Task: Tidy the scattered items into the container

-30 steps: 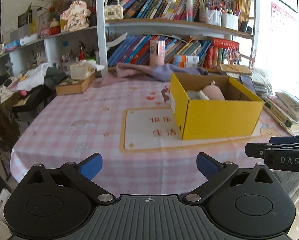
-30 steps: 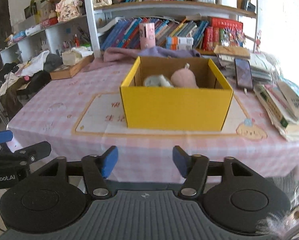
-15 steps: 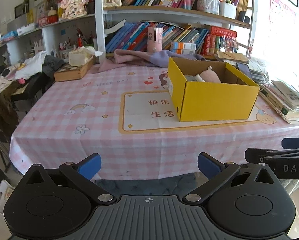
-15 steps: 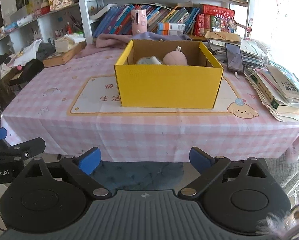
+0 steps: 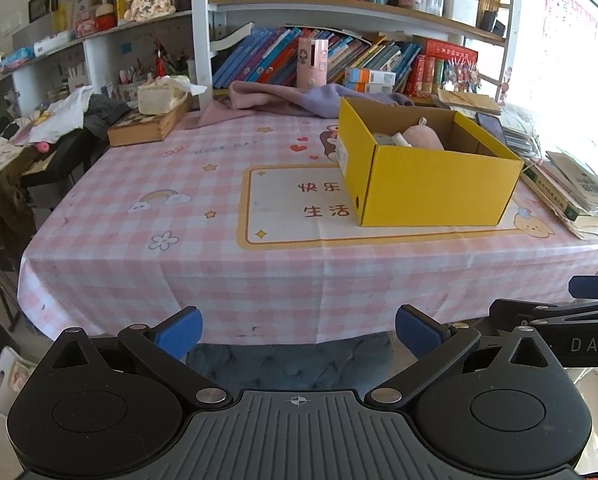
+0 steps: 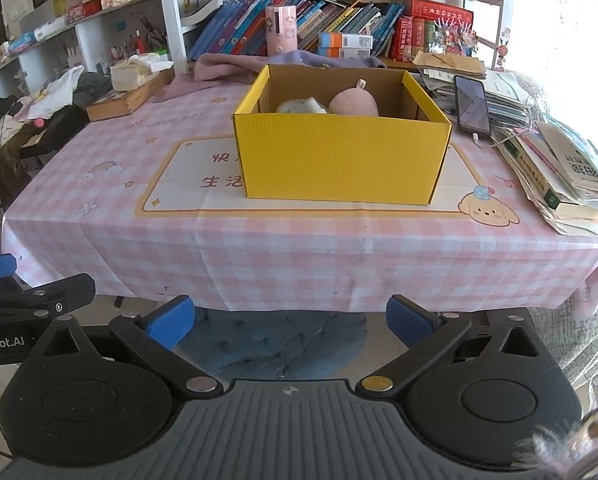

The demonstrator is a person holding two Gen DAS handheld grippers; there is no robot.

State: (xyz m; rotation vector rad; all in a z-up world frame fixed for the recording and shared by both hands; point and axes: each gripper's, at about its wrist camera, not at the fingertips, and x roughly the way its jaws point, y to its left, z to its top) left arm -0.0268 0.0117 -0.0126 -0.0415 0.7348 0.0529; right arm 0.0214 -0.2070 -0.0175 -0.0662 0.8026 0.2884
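Note:
A yellow cardboard box (image 5: 431, 188) (image 6: 343, 160) stands on the pink checked tablecloth (image 5: 179, 216) (image 6: 299, 240), right of centre. Inside it lie a pink round plush item (image 5: 423, 138) (image 6: 355, 102) and a pale flat item with a white tube (image 5: 391, 139) (image 6: 301, 106). My left gripper (image 5: 297, 334) is open and empty, held below and in front of the table's near edge. My right gripper (image 6: 289, 322) is open and empty, also back from the table edge. Each gripper shows at the side of the other's view.
A stack of books and papers (image 6: 559, 160) and a phone (image 6: 473, 106) lie at the table's right. A wooden box with tissues (image 5: 151, 120) and purple cloths (image 5: 283, 100) lie at the back. Bookshelves stand behind. A blue cushioned seat (image 6: 275, 340) sits below the table edge.
Both grippers have pulled back from the table and dropped lower, so the table edge and the seat below now show. The right gripper's jaws have opened wider.

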